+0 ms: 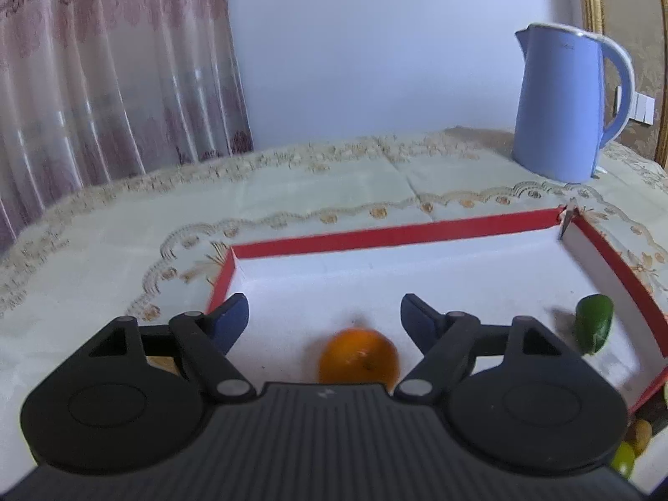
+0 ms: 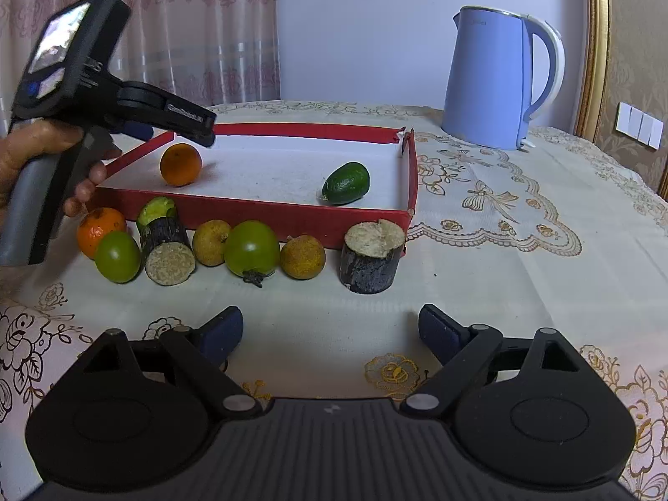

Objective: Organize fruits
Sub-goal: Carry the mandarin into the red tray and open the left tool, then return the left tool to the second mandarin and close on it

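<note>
Two oranges (image 2: 180, 164) (image 2: 99, 230), two green tomatoes (image 2: 251, 249) (image 2: 117, 257), two brown round fruits (image 2: 302, 257) (image 2: 211, 242), two dark-barked cut stalk pieces (image 2: 370, 257) (image 2: 165, 245), one green oval fruit (image 2: 346, 183), one red tray (image 2: 267, 213), one blue kettle (image 2: 492, 79).

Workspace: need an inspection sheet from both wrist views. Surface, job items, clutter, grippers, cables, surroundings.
Surface: table under an embroidered cream tablecloth.
Job's things: red tray holds an orange at its left end and a green oval fruit at its right. Lined up in front of the tray: second orange, two green tomatoes, two brownish round fruits, two dark sugarcane stubs, the left one tipped over.
Clutter: blue kettle behind the tray.
Grippers: left gripper open over the orange, not touching; right gripper open above bare cloth.
Cables: nothing seen.
Surroundings: pink curtain, pale wall, wall switches.
</note>
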`<state>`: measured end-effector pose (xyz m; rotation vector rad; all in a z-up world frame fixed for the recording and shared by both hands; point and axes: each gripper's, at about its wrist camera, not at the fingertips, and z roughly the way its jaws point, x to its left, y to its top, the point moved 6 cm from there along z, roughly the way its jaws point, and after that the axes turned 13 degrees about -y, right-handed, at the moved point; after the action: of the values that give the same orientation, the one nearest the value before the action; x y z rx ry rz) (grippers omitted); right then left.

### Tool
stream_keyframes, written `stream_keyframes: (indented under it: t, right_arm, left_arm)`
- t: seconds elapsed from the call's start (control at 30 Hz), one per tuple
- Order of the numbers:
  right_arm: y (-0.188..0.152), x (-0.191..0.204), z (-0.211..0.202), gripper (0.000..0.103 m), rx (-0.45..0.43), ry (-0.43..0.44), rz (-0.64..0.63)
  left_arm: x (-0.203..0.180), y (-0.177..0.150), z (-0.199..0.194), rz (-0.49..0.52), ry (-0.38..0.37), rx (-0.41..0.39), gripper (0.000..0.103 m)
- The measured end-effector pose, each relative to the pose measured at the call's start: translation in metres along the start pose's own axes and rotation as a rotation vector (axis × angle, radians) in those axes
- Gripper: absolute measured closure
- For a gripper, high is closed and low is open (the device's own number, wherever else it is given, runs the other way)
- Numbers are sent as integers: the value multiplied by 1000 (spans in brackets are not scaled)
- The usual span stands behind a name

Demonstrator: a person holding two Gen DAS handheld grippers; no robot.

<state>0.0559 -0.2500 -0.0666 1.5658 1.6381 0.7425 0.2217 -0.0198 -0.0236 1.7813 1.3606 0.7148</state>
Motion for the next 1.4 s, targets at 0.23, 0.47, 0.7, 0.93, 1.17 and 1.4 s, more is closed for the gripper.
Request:
stream_keyframes:
  t: [0.23,0.47,0.7,0.93,1.17,1.4]
  right_arm:
    - [0,0,0,11,-1,1,2]
    - [0,0,0,11,-2,1,4]
    - [0,0,-1,11,-2,-3,3]
    - [0,-2,-1,8,-1,-20,11]
    - [0,-2,-1,8,-1,-24,12]
    - [0,-3,0,7,1,-27,19]
  left_arm:
    - [7,-16,-72,-20,1,-102,12]
    - [7,-58,-122,-49,18,-110,10]
    - [-4,-76,-117,-28,15,-76,9]
    - [-7,-80,-102,-74,-19,-7,9]
    - [5,-89,-91,-170,-42,52,8]
    - [-4,-92,-96,-89,-69,12,19]
